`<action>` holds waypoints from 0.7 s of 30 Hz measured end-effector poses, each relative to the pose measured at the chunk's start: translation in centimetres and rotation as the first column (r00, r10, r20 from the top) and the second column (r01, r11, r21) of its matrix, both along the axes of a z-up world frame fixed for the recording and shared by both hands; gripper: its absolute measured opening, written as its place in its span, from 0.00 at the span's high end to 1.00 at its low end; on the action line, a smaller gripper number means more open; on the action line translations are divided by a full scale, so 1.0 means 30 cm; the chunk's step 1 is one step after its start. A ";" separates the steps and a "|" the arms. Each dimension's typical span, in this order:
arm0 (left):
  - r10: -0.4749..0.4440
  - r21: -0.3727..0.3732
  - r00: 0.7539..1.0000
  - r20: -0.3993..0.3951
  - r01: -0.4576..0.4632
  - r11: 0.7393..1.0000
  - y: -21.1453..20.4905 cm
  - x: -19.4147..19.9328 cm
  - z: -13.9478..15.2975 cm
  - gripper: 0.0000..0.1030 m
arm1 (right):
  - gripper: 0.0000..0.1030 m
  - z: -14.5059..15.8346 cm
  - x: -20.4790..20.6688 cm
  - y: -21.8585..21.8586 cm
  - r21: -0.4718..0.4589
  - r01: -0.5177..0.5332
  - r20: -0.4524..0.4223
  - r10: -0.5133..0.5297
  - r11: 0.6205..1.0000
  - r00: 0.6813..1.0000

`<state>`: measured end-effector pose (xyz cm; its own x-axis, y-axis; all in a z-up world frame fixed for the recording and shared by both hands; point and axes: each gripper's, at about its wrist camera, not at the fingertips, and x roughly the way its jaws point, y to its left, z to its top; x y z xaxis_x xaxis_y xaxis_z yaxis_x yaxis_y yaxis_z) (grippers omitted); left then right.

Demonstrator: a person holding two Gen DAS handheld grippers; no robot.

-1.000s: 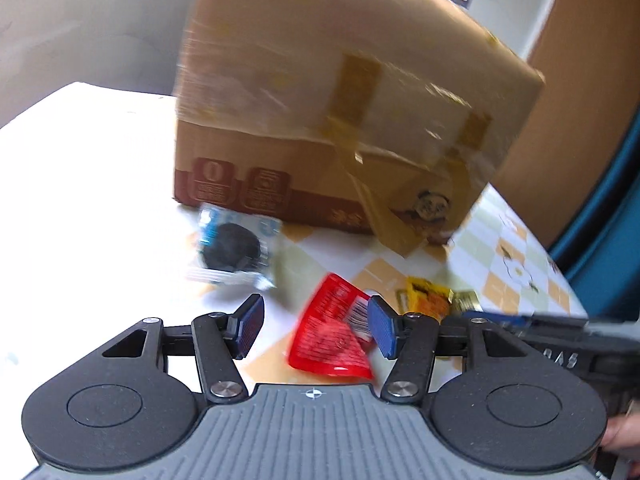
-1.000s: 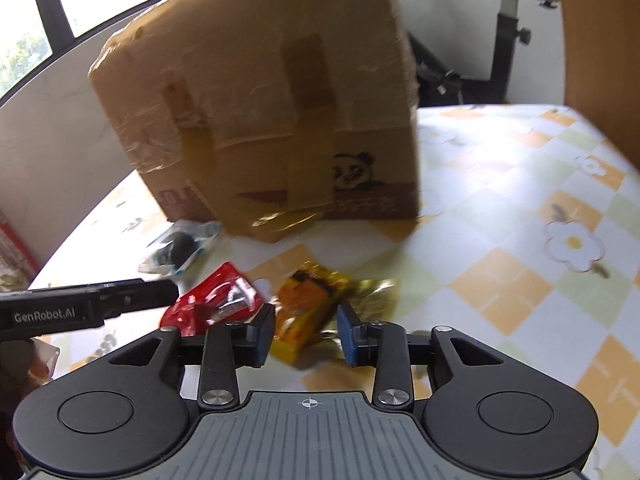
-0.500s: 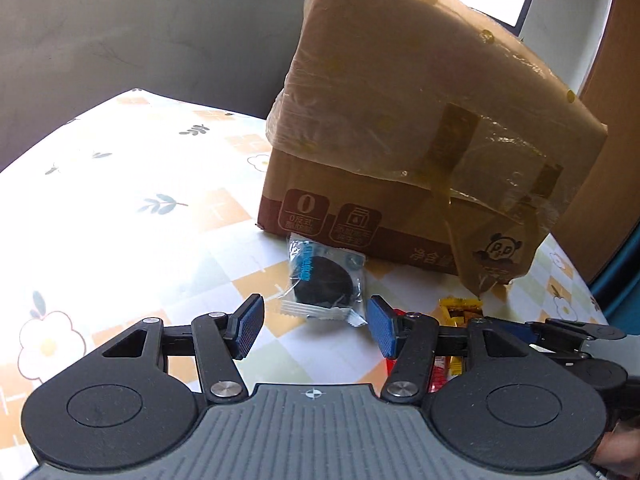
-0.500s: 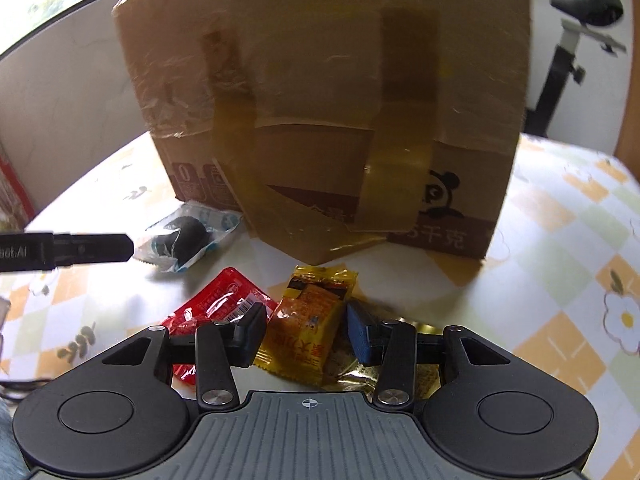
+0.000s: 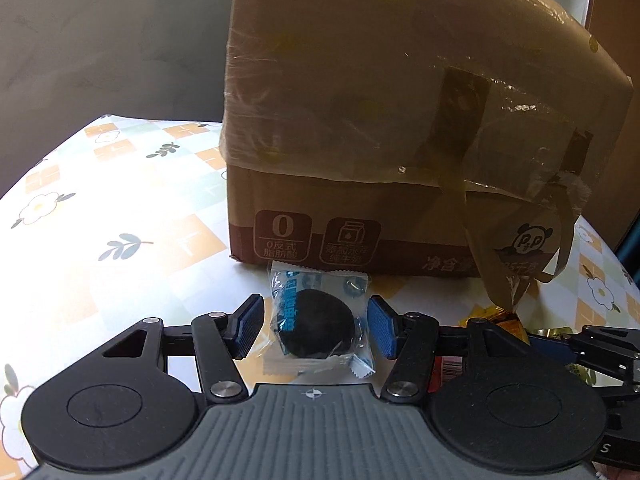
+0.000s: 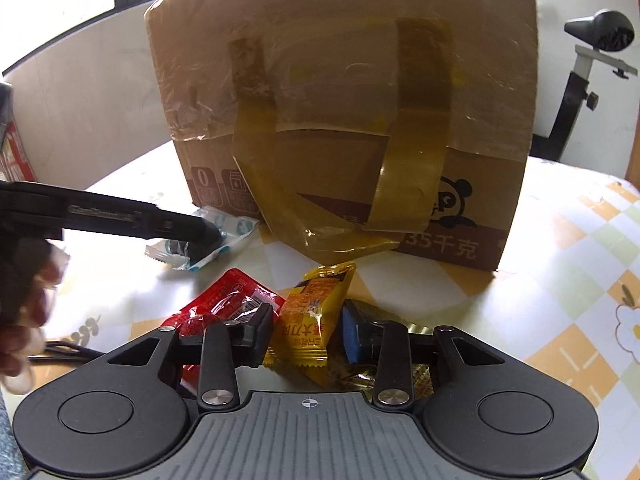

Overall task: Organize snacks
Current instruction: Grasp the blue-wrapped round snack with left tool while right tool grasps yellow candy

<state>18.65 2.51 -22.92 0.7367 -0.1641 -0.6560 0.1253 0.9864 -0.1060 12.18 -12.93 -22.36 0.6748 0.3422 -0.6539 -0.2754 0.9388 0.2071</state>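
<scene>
- Nearest us on the desk (image 5: 120, 208), our left tongs (image 5: 316, 326) stand apart, straddling the clear packet with the dark round snack (image 5: 316, 322); pads not touching the wrapper on either side.
- To do this well, we judge we should lower a bit and centre on the dark disc, not the loose wrapper edges, then squeeze gently so the film doesn't slip out.
- Our right tongs (image 6: 306, 330) are closing around the orange-yellow snack packet (image 6: 310, 320); the packet sits between the pads, the left pad at its edge, the right pad not yet pressing.
- We'd keep the squeeze on the packet's middle; a gold wrapper (image 6: 416, 376) lies half under the right finger, so there is a risk of pinching both.
- Just left of the orange packet lies a red snack packet (image 6: 224, 304), touching or slightly overlapping it; can't tell which is on top.
- Farther back stands the taped cardboard box (image 6: 344, 92) with the panda print, close behind all snacks; the clear packet lies just in front of its base.
- Whether the box is the drop target we can't tell; its top is out of view.
</scene>
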 end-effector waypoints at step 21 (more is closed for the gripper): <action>0.078 -0.073 0.997 -0.012 -0.078 0.994 0.094 -0.162 -0.026 0.53 | 0.70 -0.008 -0.004 -0.084 0.161 0.052 -0.023 -0.049 0.986 0.999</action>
<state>13.78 5.32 -23.71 0.7429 -0.1542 -0.6514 0.0468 0.9827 -0.1793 12.06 -15.46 -22.59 0.6819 0.4100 -0.6058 -0.2228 0.9052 0.3619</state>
